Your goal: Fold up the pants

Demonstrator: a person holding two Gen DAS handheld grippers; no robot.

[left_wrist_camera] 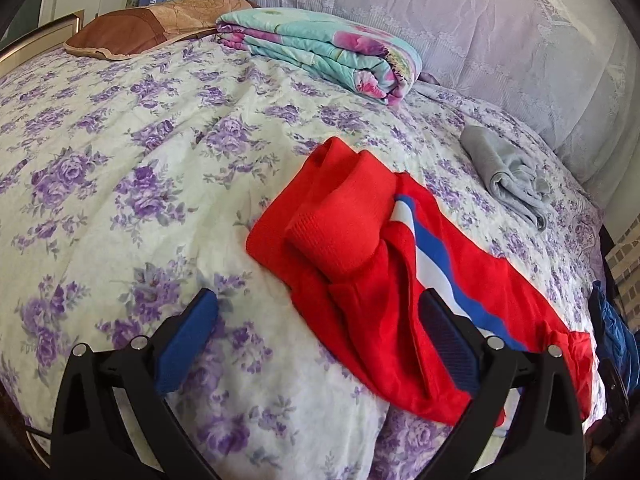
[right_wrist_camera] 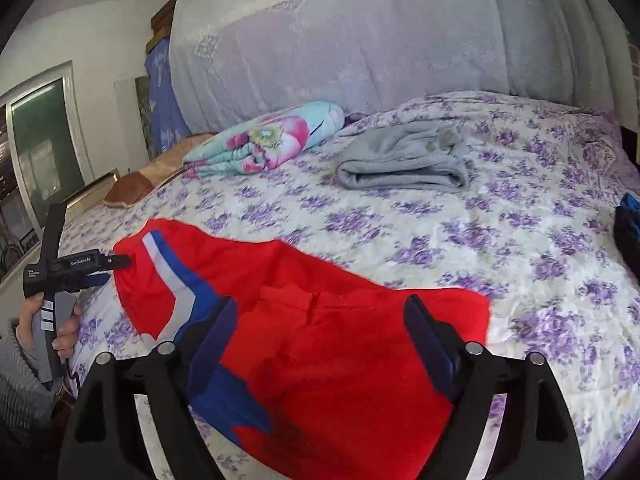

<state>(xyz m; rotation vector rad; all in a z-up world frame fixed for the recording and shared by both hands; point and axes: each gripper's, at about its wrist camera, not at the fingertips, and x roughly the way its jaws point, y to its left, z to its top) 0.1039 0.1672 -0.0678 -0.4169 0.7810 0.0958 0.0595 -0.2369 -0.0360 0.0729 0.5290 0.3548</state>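
Left gripper [left_wrist_camera: 316, 332] spread wide, empty, just above the bunched cuff end of the red pants [left_wrist_camera: 360, 240] on the floral bedspread [left_wrist_camera: 120, 160]. Right gripper [right_wrist_camera: 320, 340] wide too, over the flatter half. Risk: pinching bedspread with cloth, or folding over that lump.

Bed [left_wrist_camera: 120, 152] fills room, bedspread white with purple flowers. Lace cloth [right_wrist_camera: 360, 40] draped over tall headboard behind. White wall [right_wrist_camera: 100, 28] at left, window [right_wrist_camera: 44, 136] with pale frame, daylight coming in. Blue curtain [right_wrist_camera: 158, 96] beside headboard. Brown pillow [left_wrist_camera: 132, 28] near bed's far end, folded floral quilt [left_wrist_camera: 320, 48] next to it
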